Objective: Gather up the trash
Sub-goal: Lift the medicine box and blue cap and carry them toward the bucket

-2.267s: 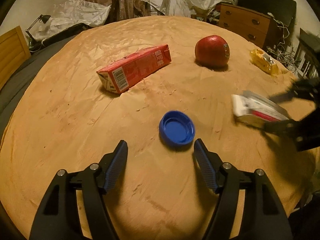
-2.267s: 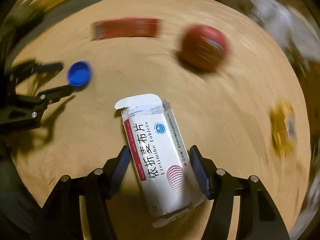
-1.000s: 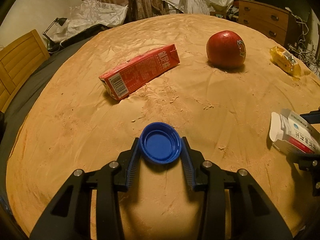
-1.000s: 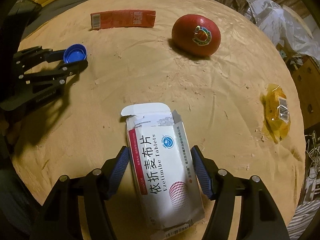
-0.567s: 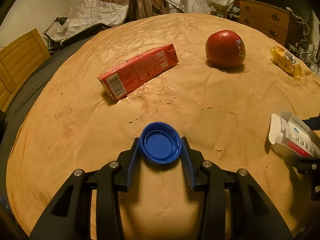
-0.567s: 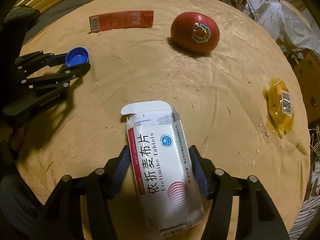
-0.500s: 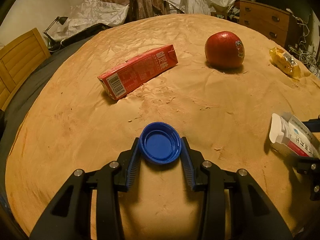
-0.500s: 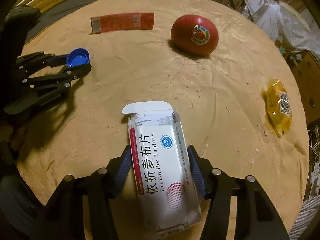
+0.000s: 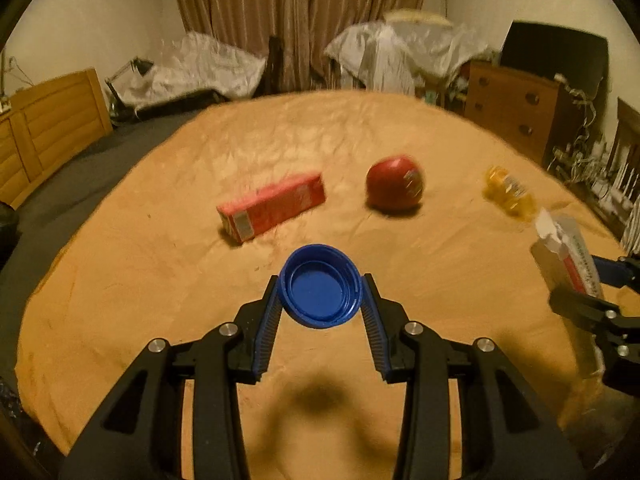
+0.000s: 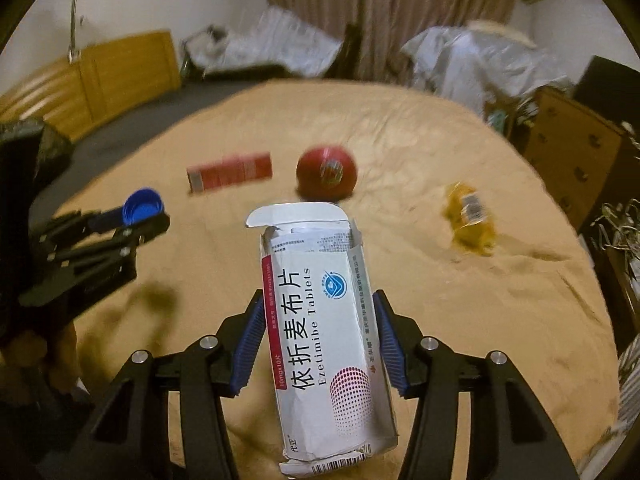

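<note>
— Two grippers, and both were loaded. The left gripper (image 9: pixel 321 300) was clamped on the blue bottle cap (image 9: pixel 320 286), open side up, one pad on either side of its rim. The right gripper (image 10: pixel 320 340) was clenched on the white tablet box (image 10: pixel 324 336), its pads against the two long sides.

— How did the box lie in that grip?

— Its long axis ran straight out along the fingers, torn flap end farthest from the hand, barcode end nearest. Both pieces looked lifted clear of the tan bed cover (image 9: pixel 160 280); the cap's shadow lay well below it.

— And what was left out ahead?

— Three things on the bed. The red carton (image 9: pixel 272 206) lay on its side beyond the cap and a little to the left, its long axis slanting across the left gripper's line, barcode end nearer. The red apple (image 9: pixel 395 188) sat just right of it, probably not trash. The yellow wrapper (image 10: pixel 469 216) lay to the right of the box, and I judged it nearer the right gripper.

— So the next move?

— No bin showed in either view, so I couldn't tell which way the loads had to go. After emptying, the carton fell to the left gripper, the wrapper to the right.
</note>
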`<state>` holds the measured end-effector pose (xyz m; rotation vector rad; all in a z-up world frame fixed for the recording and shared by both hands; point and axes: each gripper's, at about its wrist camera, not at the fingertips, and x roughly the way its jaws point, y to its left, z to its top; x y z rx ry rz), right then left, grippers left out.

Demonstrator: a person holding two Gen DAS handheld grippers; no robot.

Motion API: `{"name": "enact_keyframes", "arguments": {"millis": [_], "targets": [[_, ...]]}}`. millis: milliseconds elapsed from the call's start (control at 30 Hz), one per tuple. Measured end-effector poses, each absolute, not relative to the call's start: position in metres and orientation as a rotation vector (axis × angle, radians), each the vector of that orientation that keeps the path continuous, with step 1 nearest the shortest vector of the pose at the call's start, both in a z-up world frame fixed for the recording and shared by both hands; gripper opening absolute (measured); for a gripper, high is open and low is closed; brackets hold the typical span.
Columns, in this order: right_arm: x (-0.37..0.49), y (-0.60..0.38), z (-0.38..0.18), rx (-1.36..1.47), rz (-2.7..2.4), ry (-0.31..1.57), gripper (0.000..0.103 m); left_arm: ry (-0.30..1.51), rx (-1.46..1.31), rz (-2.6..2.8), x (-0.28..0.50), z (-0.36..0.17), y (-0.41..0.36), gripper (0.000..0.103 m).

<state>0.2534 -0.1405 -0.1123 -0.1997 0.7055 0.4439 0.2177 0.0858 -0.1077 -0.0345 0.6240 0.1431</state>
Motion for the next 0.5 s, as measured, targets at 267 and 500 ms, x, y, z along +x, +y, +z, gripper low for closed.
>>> {"name": "enact_keyframes", "arguments": {"millis": [267, 500], "targets": [[0.204, -0.174, -0.069, -0.095, 0.353, 0.525, 0.055, 0.495, -0.045, 0.146, 0.18, -0.065, 0.054, 0.038], [0.171, -0.188, -0.051, -0.077, 0.276, 0.409, 0.056, 0.428, -0.052, 0.172, 0.16, -0.052, 0.036, 0.038]]}}
